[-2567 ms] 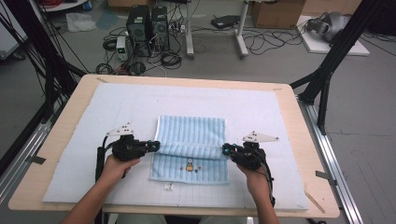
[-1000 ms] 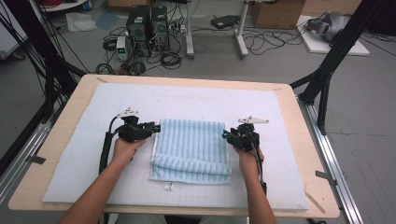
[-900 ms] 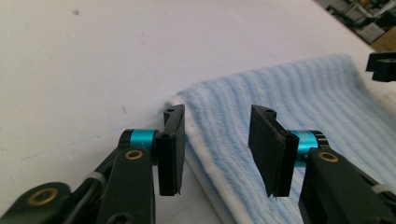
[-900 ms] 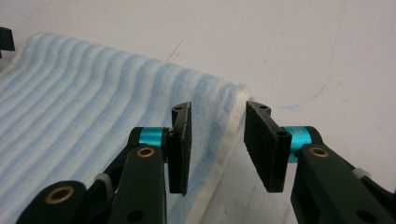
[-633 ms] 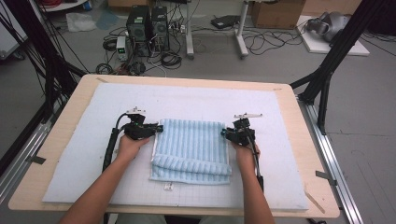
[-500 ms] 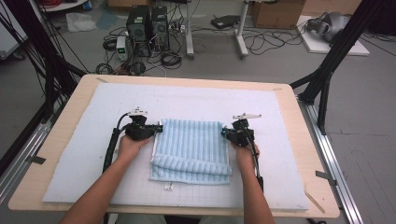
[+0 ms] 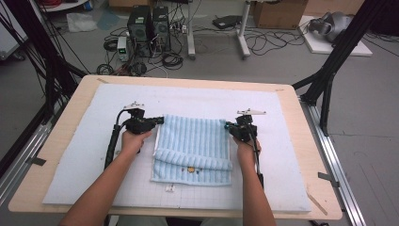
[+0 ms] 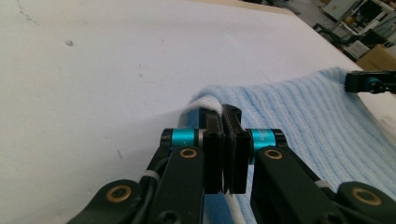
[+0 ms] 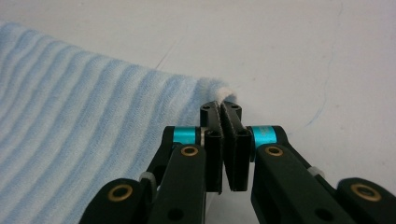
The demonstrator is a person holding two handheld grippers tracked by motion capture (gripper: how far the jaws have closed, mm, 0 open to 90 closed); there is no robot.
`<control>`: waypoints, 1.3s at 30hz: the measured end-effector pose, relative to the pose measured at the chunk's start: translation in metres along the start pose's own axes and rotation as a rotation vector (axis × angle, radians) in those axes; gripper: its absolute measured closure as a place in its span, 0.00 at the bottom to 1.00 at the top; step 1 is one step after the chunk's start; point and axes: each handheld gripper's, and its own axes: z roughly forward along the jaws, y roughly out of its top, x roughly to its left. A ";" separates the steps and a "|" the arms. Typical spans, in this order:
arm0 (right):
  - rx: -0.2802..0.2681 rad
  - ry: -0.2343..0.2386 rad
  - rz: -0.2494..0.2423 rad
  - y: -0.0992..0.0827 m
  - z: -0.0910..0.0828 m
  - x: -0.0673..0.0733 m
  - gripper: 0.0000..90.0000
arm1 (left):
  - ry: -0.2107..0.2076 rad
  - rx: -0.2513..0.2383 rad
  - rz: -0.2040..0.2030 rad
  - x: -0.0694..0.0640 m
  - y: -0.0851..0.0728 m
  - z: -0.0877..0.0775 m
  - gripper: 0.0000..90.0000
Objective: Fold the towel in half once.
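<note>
Towel [image 7: 193, 148] folded further up, pale-blue ribbed — white-edged corners pinched

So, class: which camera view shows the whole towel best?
The high view: the blue towel lies whole on the mat, its near part folded. The left gripper view shows one pinched corner and ribbed cloth; the right gripper view, the other corner.

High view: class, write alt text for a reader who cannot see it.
A person's left tool and right tool are each shut on a far corner of a light blue striped towel, folded on a white mat covering a wooden table.
</note>
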 end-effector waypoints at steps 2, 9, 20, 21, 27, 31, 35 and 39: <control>-0.013 -0.016 0.000 0.003 0.004 0.000 0.97 | 0.012 0.018 -0.008 0.003 0.000 0.004 0.97; 0.019 -0.005 -0.009 0.001 0.002 0.006 0.70 | -0.023 0.068 0.017 0.001 -0.004 -0.012 0.64; 0.029 0.251 -0.112 -0.026 -0.043 0.027 0.68 | -0.200 0.063 0.058 -0.025 -0.029 -0.049 0.68; 0.026 0.262 -0.120 -0.028 -0.048 0.028 0.68 | -0.204 0.072 0.060 -0.026 -0.031 -0.051 0.67; 0.043 0.274 -0.110 -0.047 -0.068 0.020 0.70 | -0.212 0.114 0.079 -0.033 -0.046 -0.055 0.64; 0.061 0.293 -0.100 -0.061 -0.074 0.018 0.70 | -0.216 0.128 0.086 -0.037 -0.051 -0.058 0.63; 0.081 0.302 -0.088 -0.069 -0.077 0.018 0.70 | -0.203 0.142 0.098 -0.039 -0.055 -0.060 0.65; 0.096 0.309 -0.099 -0.074 -0.078 0.018 0.86 | -0.191 0.143 0.129 -0.042 -0.058 -0.061 0.78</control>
